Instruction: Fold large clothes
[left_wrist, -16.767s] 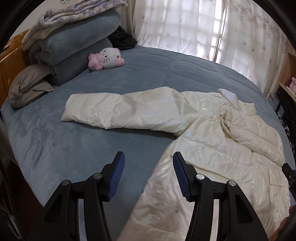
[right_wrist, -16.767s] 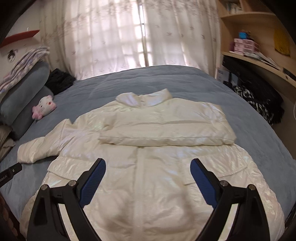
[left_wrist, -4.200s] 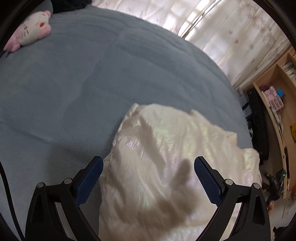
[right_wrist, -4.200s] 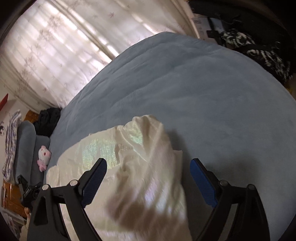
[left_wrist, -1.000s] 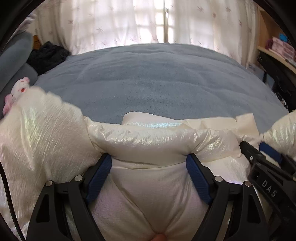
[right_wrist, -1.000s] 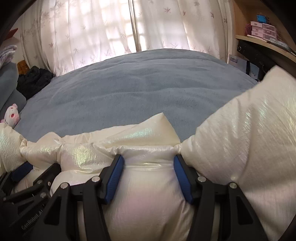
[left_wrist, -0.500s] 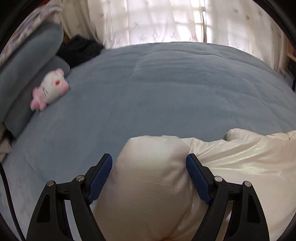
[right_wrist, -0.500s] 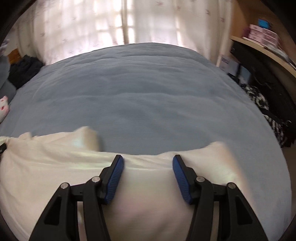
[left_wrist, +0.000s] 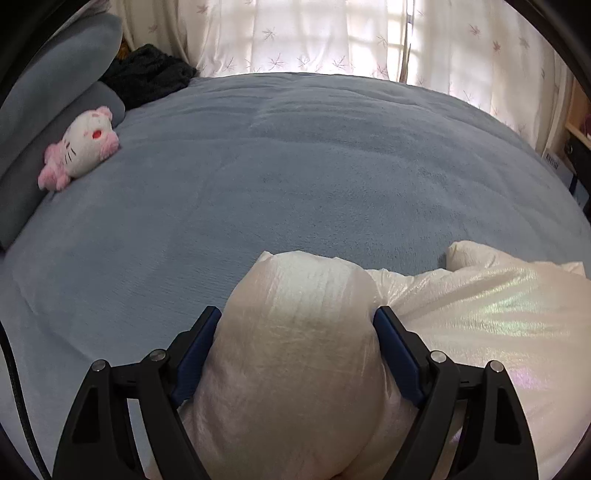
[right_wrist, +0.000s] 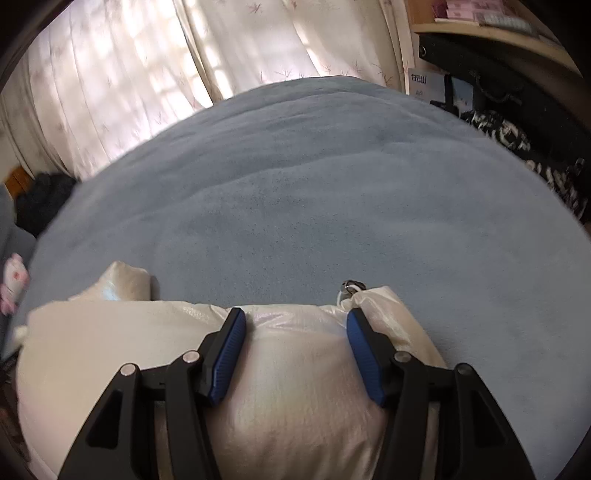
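Observation:
The white puffer jacket (left_wrist: 480, 317) lies folded into a thick bundle on the blue bed (left_wrist: 295, 166). My left gripper (left_wrist: 297, 325) is shut on the bundle's left end, and the puffy fabric bulges between its blue pads (left_wrist: 195, 343). My right gripper (right_wrist: 293, 326) is shut on the jacket's right end (right_wrist: 295, 387), with padding swelling between its pads (right_wrist: 227, 350). A drawstring toggle (right_wrist: 349, 286) pokes out just past the right finger. The jacket's underside is hidden.
A pink and white plush toy (left_wrist: 79, 147) lies by grey pillows (left_wrist: 44, 96) at far left, with dark clothing (left_wrist: 147, 74) behind. Curtains (left_wrist: 332, 37) hang behind the bed. Shelves (right_wrist: 498, 22) and a patterned dark cloth (right_wrist: 517, 147) stand on the right.
Both grippers have spread apart from the jacket's middle toward its two ends, still gripping it. The bundle now rests low on the bed.

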